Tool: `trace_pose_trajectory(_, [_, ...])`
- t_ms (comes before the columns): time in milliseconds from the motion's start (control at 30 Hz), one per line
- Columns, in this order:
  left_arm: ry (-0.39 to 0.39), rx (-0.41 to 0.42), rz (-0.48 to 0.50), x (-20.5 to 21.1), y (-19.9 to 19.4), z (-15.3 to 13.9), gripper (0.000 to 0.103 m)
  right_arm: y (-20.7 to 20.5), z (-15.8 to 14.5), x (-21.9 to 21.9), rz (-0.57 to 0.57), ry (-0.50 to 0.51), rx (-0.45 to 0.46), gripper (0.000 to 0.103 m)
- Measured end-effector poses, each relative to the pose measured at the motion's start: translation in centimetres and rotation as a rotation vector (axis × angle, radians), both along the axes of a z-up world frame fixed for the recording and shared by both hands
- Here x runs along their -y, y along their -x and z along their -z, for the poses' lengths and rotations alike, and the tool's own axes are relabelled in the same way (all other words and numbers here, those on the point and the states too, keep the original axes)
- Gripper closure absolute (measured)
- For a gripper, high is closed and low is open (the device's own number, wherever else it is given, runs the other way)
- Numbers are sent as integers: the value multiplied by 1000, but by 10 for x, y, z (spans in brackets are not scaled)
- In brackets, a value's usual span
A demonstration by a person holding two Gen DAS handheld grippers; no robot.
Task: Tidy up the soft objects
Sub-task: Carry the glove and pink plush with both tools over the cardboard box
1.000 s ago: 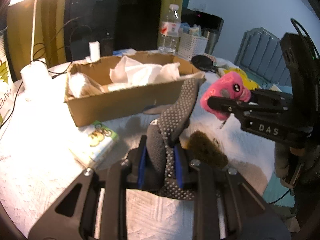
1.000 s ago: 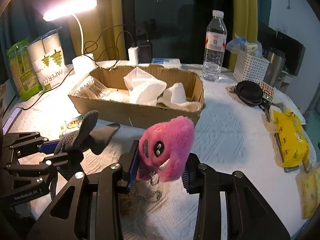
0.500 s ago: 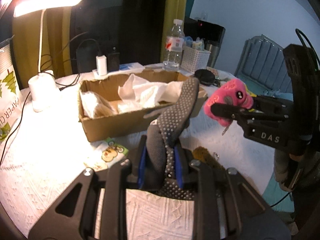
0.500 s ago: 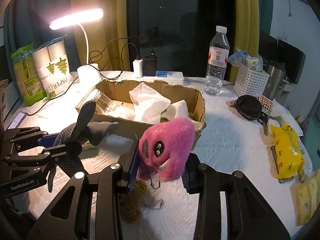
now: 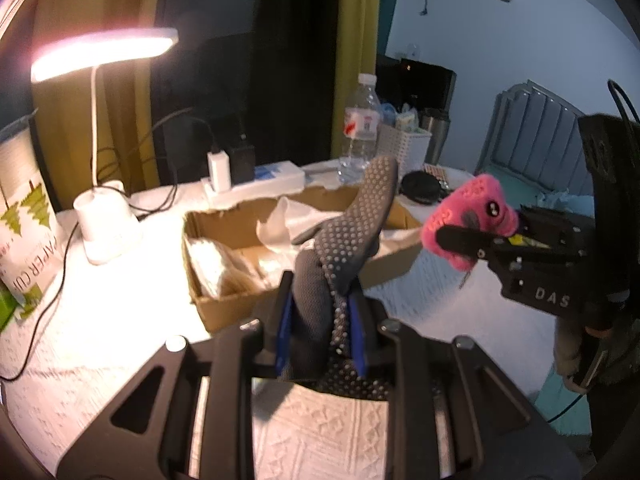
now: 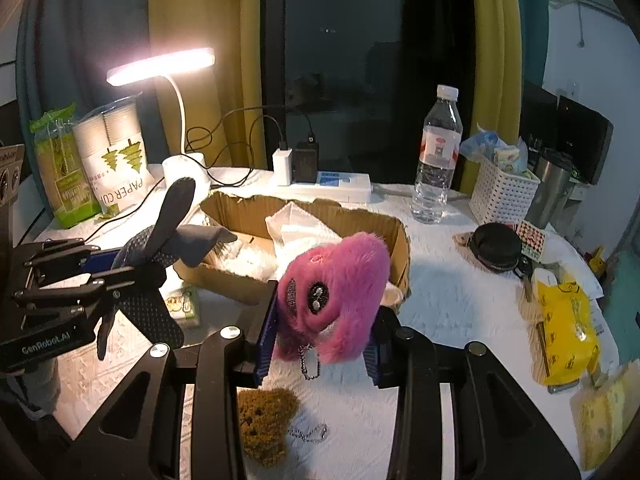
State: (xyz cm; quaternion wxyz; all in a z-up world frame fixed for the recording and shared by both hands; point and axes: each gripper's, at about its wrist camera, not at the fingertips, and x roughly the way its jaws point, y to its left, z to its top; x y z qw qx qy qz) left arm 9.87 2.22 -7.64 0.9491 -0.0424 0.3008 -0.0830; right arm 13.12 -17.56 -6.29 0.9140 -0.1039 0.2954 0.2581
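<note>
My left gripper (image 5: 320, 330) is shut on a grey dotted glove (image 5: 348, 236), whose fingers stick up in front of the cardboard box (image 5: 224, 304). In the right wrist view the same glove (image 6: 160, 264) hangs from the left gripper (image 6: 116, 276) at the left. A pink furry plush with a bead chain (image 6: 336, 292) is clamped in my right gripper (image 6: 320, 344), held above the table before the box (image 6: 400, 248). The left wrist view shows that plush (image 5: 472, 220) at the right. White soft cloths (image 6: 296, 232) lie inside the box. A brown fuzzy plush (image 6: 266, 420) lies on the table below the right gripper.
A lit desk lamp (image 6: 176, 120), paper-cup packs (image 6: 116, 160), a power strip with chargers (image 6: 332, 182), a water bottle (image 6: 436, 160) and a white basket (image 6: 502, 194) stand behind the box. A black pouch (image 6: 496, 248) and yellow packets (image 6: 564, 320) lie at the right.
Both grippers have risen with their loads, so the box and table sit lower and farther in both views. The brown plush has come into sight below the right gripper.
</note>
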Motion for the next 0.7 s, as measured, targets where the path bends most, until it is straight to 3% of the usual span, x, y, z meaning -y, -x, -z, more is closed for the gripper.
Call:
trace_pose_trajectory(300, [-17,31,-29,-11,-17,-14,78,-15,-9,-1,-10,-23,24,65])
trace_pose_trajectory(700, [-20,-17,-88,-23,-66,-1,78,-46,-5,-14,-63,-50,25,65])
